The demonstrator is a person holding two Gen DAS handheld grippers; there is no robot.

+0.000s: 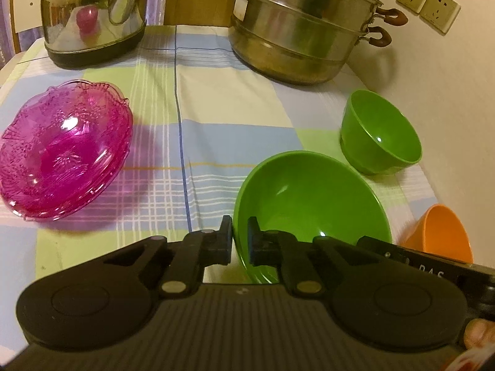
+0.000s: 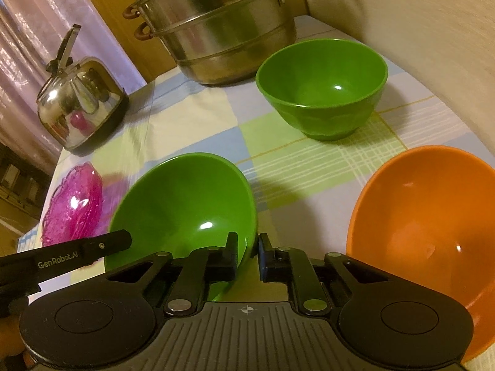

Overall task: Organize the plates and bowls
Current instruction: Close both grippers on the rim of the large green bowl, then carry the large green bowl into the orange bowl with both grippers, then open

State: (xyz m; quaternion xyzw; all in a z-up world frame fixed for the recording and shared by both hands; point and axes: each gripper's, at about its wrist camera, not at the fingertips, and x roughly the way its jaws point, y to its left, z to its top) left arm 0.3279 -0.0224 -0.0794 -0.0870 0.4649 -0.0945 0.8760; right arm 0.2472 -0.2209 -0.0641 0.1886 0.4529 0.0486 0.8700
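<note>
A wide green bowl (image 1: 309,198) is tilted above the checked tablecloth. My left gripper (image 1: 240,241) is shut on its left rim, one finger outside and one inside. My right gripper (image 2: 249,255) is shut on the right rim of the same bowl (image 2: 185,204). A smaller, deeper green bowl (image 1: 380,133) stands upright behind it and also shows in the right wrist view (image 2: 321,86). An orange bowl (image 2: 423,225) sits at the right, also visible in the left wrist view (image 1: 442,232). Stacked pink glass plates (image 1: 65,151) lie at the left, also seen from the right wrist (image 2: 74,207).
A steel steamer pot (image 1: 303,27) stands at the back by the wall, also in the right wrist view (image 2: 216,24). A steel kettle (image 1: 92,12) stands at the back left, seen too from the right wrist (image 2: 80,102). Wall sockets (image 1: 427,3) are on the right wall.
</note>
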